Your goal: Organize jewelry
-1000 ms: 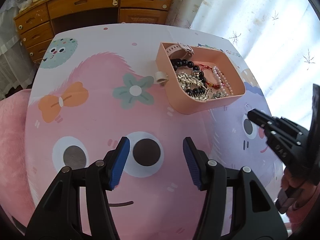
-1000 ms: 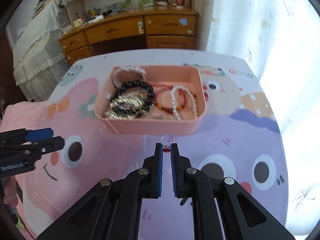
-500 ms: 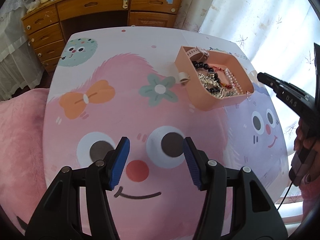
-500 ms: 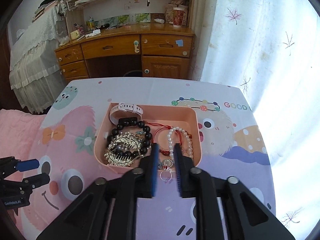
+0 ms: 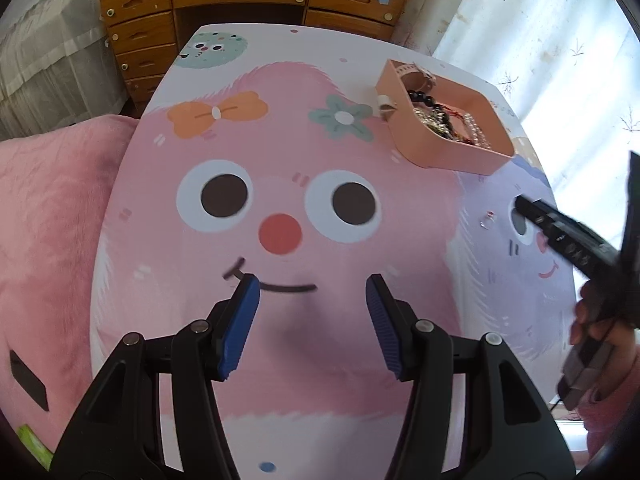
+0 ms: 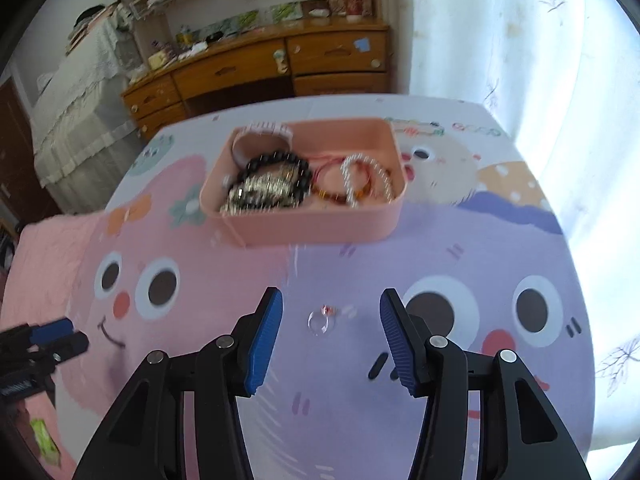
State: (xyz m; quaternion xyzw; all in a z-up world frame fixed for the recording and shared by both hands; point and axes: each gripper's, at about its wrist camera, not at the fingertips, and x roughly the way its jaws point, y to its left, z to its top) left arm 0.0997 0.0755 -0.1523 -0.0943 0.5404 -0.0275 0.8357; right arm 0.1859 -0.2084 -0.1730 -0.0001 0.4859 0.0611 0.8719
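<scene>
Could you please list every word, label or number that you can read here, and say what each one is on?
Nothing here reads clearly.
Coloured letters printed on the tablecloth, beyond the pink tray: too blurred to read.
White print on the side of the left gripper: too small and blurred to read.

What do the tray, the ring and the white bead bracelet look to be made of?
Tray: probably matte pink plastic, with smooth rounded, moulded-looking corners.
Ring: thin and glinting, likely silvery metal, with a small red bit; too blurred to be sure.
White bead bracelet: glossy round beads, pearl-like; real or imitation cannot be told.
</scene>
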